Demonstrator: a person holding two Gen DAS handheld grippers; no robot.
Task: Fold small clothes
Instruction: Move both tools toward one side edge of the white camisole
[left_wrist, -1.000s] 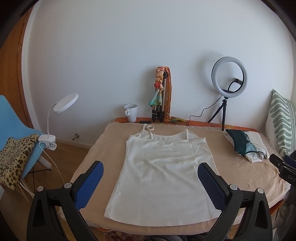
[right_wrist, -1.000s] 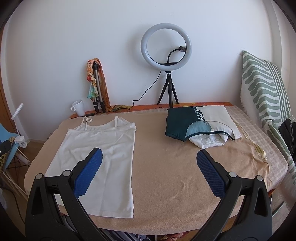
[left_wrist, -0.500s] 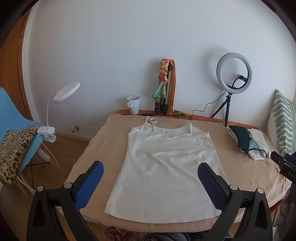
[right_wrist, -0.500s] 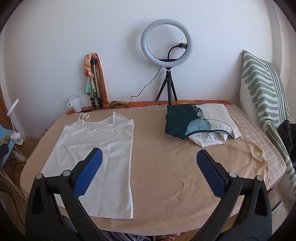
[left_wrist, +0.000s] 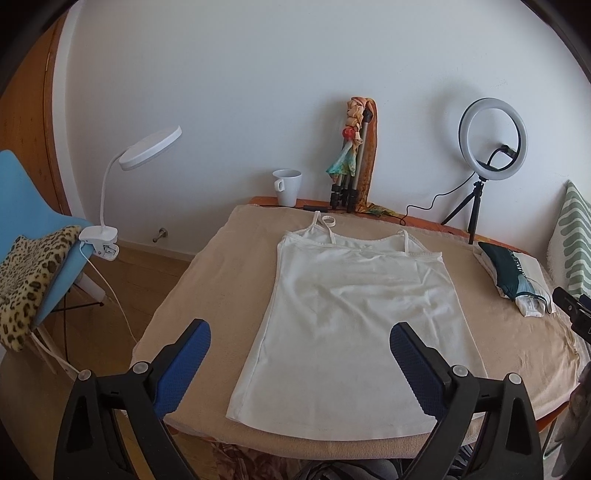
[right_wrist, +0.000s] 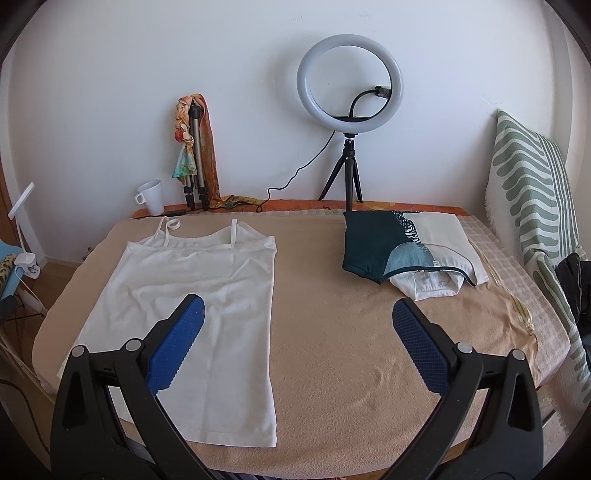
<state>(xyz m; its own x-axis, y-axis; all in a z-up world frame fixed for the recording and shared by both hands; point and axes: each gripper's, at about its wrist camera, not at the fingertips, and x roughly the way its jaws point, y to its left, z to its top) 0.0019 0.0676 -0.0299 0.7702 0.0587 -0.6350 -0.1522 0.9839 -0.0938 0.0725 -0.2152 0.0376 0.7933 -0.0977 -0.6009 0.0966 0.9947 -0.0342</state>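
Folding is not yet being started: the white camisole (left_wrist: 354, 321) is lying flat toward nine o'clock on the desk (right_wrist: 351, 332), both grippers' jaws are being held wide, empty, and a hem grasp is being called for next.

Both wrist cameras are looking from the near edge of the table (left_wrist: 207, 280) toward the far wall, from slightly above. The left view is sitting squarely before the white camisole (left_wrist: 354, 317), the right one further right of it (right_wrist: 192, 317). Both are sharing the camisole and ring light (right_wrist: 349, 77).
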